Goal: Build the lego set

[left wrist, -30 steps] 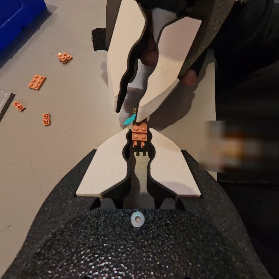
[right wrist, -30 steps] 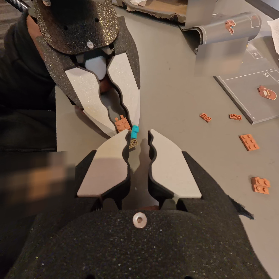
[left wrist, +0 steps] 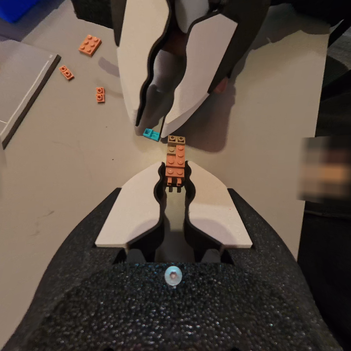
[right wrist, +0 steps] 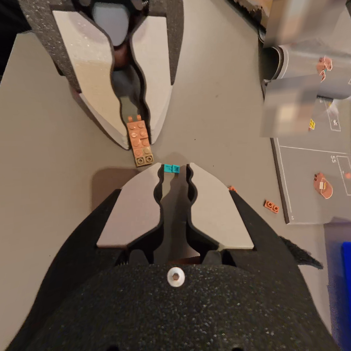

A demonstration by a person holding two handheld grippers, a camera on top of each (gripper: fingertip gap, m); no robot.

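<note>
My left gripper (left wrist: 175, 163) is shut on a narrow orange brick assembly (left wrist: 174, 171) with a tan end. Its pads press both long sides, and the tan end sticks out forward over the grey table (left wrist: 57, 171). The right wrist view shows the same hold (right wrist: 139, 136). My right gripper (right wrist: 172, 165) is open. A small teal piece (right wrist: 171, 168) lies crosswise between its fingertips, against the left pad, with a gap to the right pad. The teal piece also shows in the left wrist view (left wrist: 151, 134), just left of the tan end and apart from it.
Loose orange plates lie on the table: a larger plate (left wrist: 90, 45) and two small plates (left wrist: 66, 72) (left wrist: 100, 95). A dark board (right wrist: 313, 180) with white outlines carries a rounded brown piece (right wrist: 322, 187). A blue bin (right wrist: 345, 284) stands at the edge. A dark sleeve (left wrist: 332, 266) is on the right. The gap from one gripper's tips to the other's is roughly 4 centimeters.
The two grippers have drawn apart, and the assembly's tan end is now clear of the right fingers. The teal piece stood upright at the right gripper's left fingertip; now it lies crosswise between the tips.
</note>
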